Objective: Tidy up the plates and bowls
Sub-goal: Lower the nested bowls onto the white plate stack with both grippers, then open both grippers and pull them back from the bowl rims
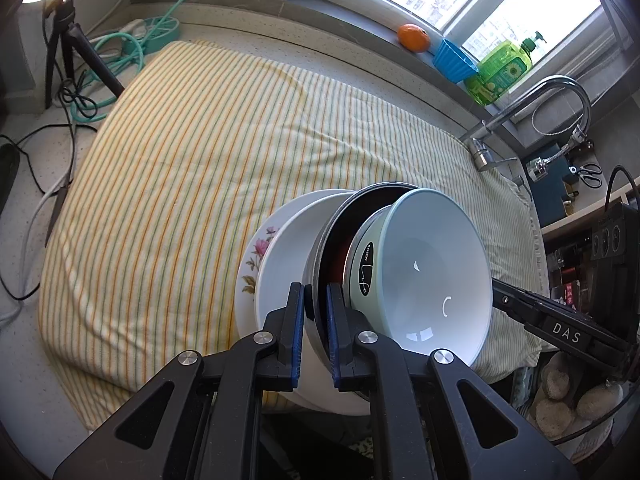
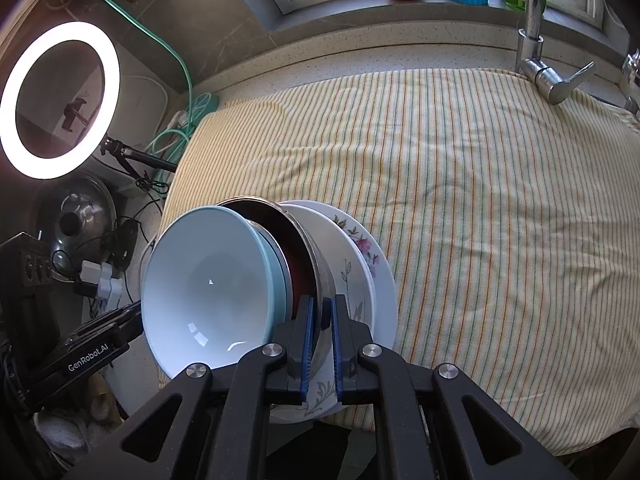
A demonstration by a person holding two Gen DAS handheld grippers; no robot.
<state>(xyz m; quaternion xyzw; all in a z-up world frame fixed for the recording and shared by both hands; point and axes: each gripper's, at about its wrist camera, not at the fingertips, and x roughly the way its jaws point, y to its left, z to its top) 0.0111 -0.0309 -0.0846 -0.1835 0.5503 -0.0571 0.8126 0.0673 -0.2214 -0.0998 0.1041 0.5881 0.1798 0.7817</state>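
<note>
The left tool (image 1: 316,308) is closed narrow on the rim of the steel bowl (image 1: 320,248); the right tool (image 2: 321,320) pinches the same steel bowl (image 2: 316,264) from the opposite side, apparently with the white bowl's wall too. The whole nest is tilted on edge near the front of the counter: a pale blue bowl (image 1: 436,264) sits loose inside, while a white bowl (image 1: 284,260) and a floral plate (image 1: 250,264) lie behind. Neither tool grips the blue bowl, so more tilt could slide it out; thin rim holds may slip; the striped cloth (image 1: 192,160) beyond could bunch on landing.
</note>
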